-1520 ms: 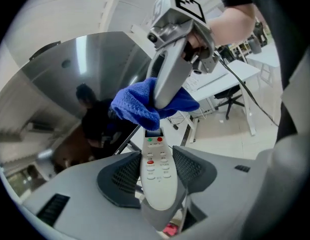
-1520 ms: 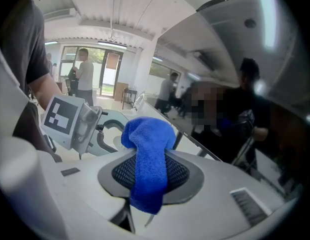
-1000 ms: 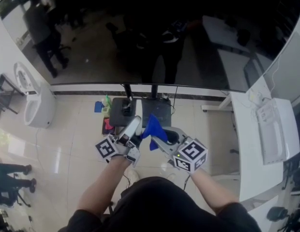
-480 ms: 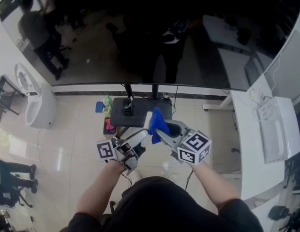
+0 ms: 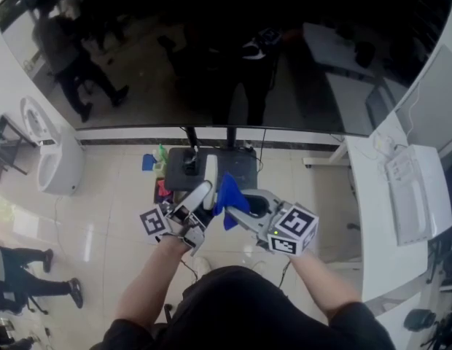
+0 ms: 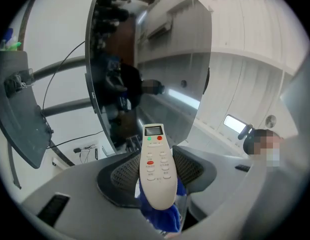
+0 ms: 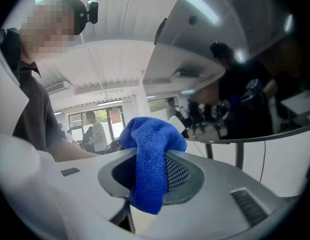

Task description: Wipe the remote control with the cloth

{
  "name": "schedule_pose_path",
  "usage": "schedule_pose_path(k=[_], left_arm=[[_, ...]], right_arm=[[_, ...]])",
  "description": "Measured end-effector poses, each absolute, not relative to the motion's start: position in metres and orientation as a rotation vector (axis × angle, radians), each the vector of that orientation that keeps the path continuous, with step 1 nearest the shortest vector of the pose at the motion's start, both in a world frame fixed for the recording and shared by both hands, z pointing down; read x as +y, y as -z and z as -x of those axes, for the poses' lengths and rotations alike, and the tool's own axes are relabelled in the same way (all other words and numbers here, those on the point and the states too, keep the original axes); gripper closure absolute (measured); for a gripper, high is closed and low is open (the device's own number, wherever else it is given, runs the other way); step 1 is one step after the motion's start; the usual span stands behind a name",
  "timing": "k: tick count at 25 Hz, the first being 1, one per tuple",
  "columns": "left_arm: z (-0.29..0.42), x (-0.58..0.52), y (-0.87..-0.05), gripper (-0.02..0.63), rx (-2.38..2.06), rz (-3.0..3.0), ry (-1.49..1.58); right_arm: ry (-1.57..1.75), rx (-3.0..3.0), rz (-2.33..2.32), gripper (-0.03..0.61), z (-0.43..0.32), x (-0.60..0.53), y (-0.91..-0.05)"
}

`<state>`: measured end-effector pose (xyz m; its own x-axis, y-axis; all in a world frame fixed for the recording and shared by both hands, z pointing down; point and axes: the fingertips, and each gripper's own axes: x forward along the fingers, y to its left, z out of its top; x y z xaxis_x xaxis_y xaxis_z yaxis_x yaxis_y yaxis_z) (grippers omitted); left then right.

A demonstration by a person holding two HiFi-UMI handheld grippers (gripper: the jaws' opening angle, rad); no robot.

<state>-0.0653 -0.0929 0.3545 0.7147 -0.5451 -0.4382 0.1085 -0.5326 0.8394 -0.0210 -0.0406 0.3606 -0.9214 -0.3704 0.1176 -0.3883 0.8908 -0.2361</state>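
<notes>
Left gripper (image 5: pixel 199 199) pinching white remote control (image 6: pixel 156 169), right gripper (image 5: pixel 240 211) clamped on blue cloth (image 7: pixel 151 159), cloth just beside remote.

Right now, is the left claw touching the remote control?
Touching. The left gripper view shows the left claw shut on the remote control, with its jaws pressing on both sides and no gap.

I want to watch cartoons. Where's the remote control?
The remote control is low in the middle of the head view, gripped in the left tool, below the dark TV screen, with the blue cloth in the right tool just to its right.
</notes>
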Motion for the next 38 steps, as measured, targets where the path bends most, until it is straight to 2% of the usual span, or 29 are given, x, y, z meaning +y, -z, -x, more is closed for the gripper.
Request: schedule_pose_path(k=[6, 19, 24, 27, 31, 38], left_arm=[[0.056, -0.085, -0.352, 0.408, -0.270, -1.992, 0.821], [0.027, -0.047, -0.379, 0.408, -0.202, -2.119, 0.542], [0.031, -0.064, -0.410, 0.408, -0.573, -2.261, 0.362], [0.044, -0.080, -0.440, 0.408, -0.968, -2.337, 0.106], [0.066, -0.096, -0.481, 0.408, -1.395, -2.283, -0.187], [0.102, -0.116, -0.557, 0.408, -1.651, -2.084, -0.375]], right_arm=[[-0.415, -2.959, -0.509, 0.462, 0.038, -0.028, -0.374], [-0.330, -2.937, -0.747, 0.462, -0.007, -0.066, -0.358], [-0.133, -2.826, -0.887, 0.462, -0.024, -0.064, -0.366], [-0.042, -2.709, -0.980, 0.462, -0.039, -0.064, -0.381], [-0.078, -2.606, -1.047, 0.462, -0.050, -0.058, -0.401], [-0.131, -2.546, -0.936, 0.462, -0.060, -0.063, -0.453]])
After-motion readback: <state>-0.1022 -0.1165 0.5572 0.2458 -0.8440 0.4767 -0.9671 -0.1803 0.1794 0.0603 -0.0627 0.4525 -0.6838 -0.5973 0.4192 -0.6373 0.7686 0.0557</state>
